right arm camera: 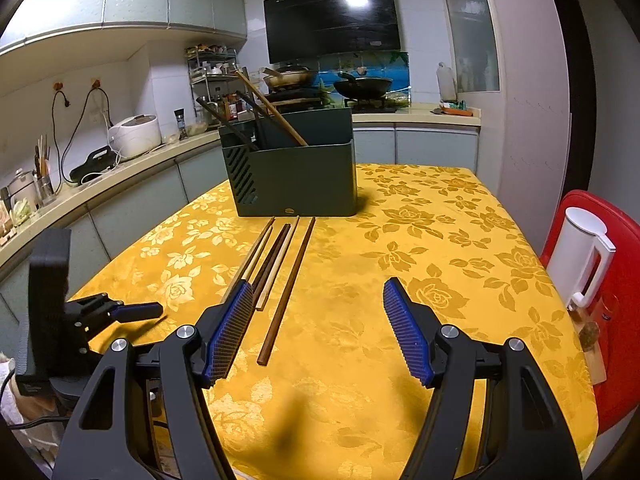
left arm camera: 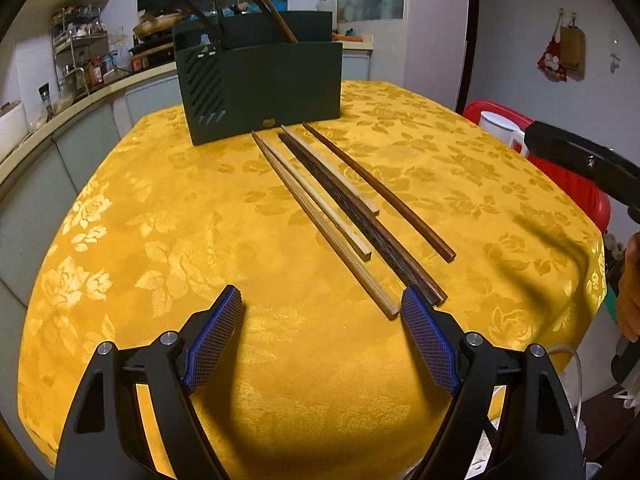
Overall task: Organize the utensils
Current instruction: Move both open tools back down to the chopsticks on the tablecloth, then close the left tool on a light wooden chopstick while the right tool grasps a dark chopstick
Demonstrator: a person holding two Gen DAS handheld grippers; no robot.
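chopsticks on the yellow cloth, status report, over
Left gripper open, empty; right gripper open, empty. Five wooden chopsticks loose before dark green utensil box, three already inside. Nothing blocking.

Five chopsticks [left arm camera: 344, 216] lie flat and side by side on the yellow cloth, running from the frame's centre toward the lower right in the left wrist view. Three are pale wood, one is dark brown with a grained surface, and the rightmost one is reddish brown and lies slightly apart. Just behind their far tips stands a dark green holder [left arm camera: 260, 88], upright, with slanted slots in its left wall and several more sticks [right arm camera: 272, 112] leaning out of its top.
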